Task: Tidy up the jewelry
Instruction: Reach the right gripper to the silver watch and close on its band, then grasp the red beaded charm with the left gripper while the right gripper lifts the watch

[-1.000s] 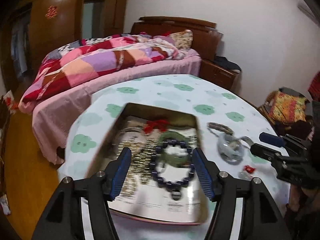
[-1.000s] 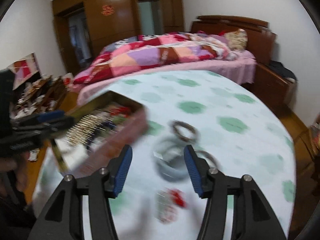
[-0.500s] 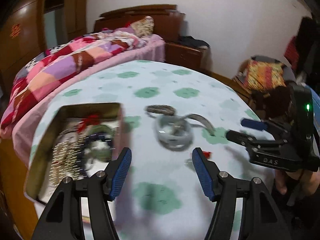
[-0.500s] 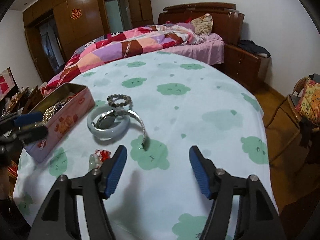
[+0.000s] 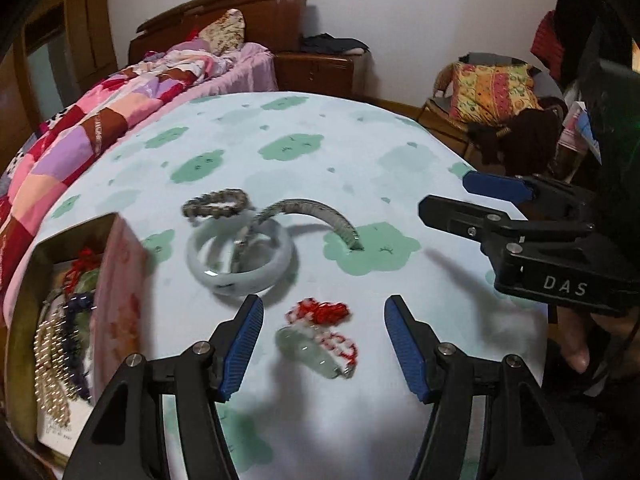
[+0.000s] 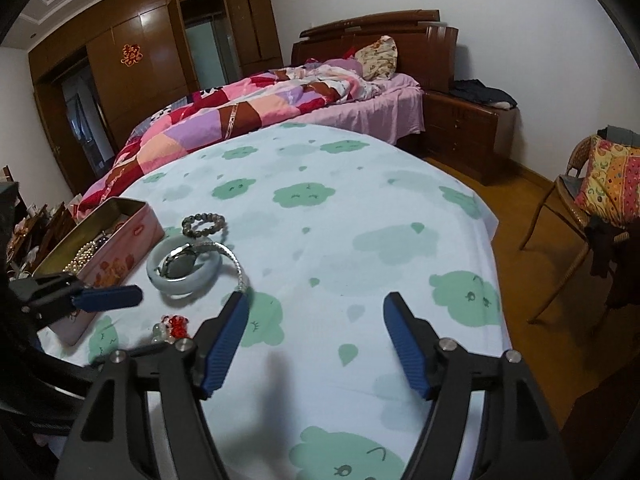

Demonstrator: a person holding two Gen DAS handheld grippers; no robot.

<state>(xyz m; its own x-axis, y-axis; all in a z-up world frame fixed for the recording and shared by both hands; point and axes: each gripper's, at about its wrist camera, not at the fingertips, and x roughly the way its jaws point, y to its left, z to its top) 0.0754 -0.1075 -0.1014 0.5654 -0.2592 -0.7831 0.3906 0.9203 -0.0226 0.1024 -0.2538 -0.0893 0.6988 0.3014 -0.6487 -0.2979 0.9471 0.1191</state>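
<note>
While the left claw hangs low over the tabletop with its blue pads spread wide and nothing held, a small jade pendant on red cord lies on the cloth between those pads, touching neither. Just beyond it sits a pale jade bangle with a metal-band watch draped through it, the watch face resting inside the ring. A beaded bracelet lies against the bangle's far edge. At the left stands the open pink tin, holding pearls, dark beads and a red knot. The right claw is also wide open and empty, over bare cloth well to the right of the jewelry; the bangle and tin lie off to its left.
</note>
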